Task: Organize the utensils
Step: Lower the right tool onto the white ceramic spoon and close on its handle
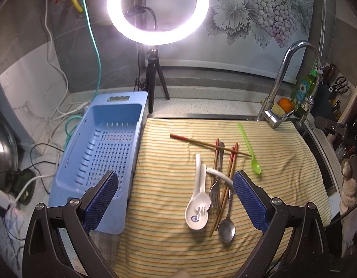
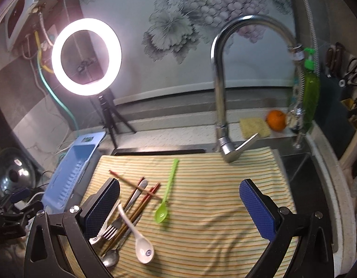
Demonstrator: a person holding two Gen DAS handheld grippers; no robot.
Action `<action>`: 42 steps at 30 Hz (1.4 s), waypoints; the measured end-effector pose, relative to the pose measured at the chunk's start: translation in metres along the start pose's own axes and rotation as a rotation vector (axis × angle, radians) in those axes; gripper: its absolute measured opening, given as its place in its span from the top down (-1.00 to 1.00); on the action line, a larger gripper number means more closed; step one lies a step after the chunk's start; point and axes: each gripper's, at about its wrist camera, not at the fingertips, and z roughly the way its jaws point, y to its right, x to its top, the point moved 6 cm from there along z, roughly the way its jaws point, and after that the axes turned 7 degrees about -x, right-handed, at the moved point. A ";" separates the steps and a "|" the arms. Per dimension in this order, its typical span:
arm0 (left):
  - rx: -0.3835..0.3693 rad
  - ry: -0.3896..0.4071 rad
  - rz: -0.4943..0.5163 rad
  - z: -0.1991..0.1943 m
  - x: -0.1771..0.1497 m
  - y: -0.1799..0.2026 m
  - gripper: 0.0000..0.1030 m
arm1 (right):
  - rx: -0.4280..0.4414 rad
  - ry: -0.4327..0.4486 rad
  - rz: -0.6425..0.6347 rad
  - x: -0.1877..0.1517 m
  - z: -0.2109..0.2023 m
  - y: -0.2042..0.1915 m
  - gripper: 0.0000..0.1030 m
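A pile of utensils lies on a striped yellow towel (image 1: 282, 176): white ceramic spoons (image 1: 198, 210), a metal fork (image 1: 215, 192), a metal spoon (image 1: 226, 227), several red-tipped chopsticks (image 1: 229, 171) and a green plastic spoon (image 1: 249, 149). An empty blue drain basket (image 1: 102, 153) stands left of the towel. My left gripper (image 1: 175, 183) is open above the towel's front, the pile between its fingers. My right gripper (image 2: 179, 194) is open over the towel (image 2: 224, 208), with the green spoon (image 2: 167, 194) between its fingers and a white spoon (image 2: 141, 241), fork (image 2: 110, 229) and chopsticks (image 2: 134, 210) by its left finger.
A chrome faucet (image 1: 280, 78) rises behind the towel, also in the right wrist view (image 2: 221, 92). A ring light on a tripod (image 1: 155, 9) stands at the back. An orange (image 2: 275, 120), sponge and green bottle (image 2: 310, 92) sit at the back right. Cables and a pot lid (image 2: 14, 173) lie left.
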 end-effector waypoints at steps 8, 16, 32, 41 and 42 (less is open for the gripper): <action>-0.033 -0.073 -0.014 0.014 -0.036 -0.001 -0.70 | 0.175 -0.162 -0.048 -0.016 0.037 -0.039 -0.86; -0.103 -0.173 -0.014 0.040 -0.074 0.004 -0.58 | 0.307 -0.335 -0.095 -0.028 0.083 -0.095 -0.54; -0.212 -0.246 -0.004 0.080 -0.096 0.004 -0.23 | 0.347 -0.633 -0.056 -0.066 0.178 -0.158 0.22; -0.266 -0.257 -0.039 0.093 -0.095 0.000 -0.10 | 0.318 -0.650 -0.084 -0.072 0.191 -0.167 0.32; -0.270 -0.258 -0.038 0.095 -0.096 0.000 -0.10 | 0.316 -0.651 -0.088 -0.072 0.192 -0.168 0.33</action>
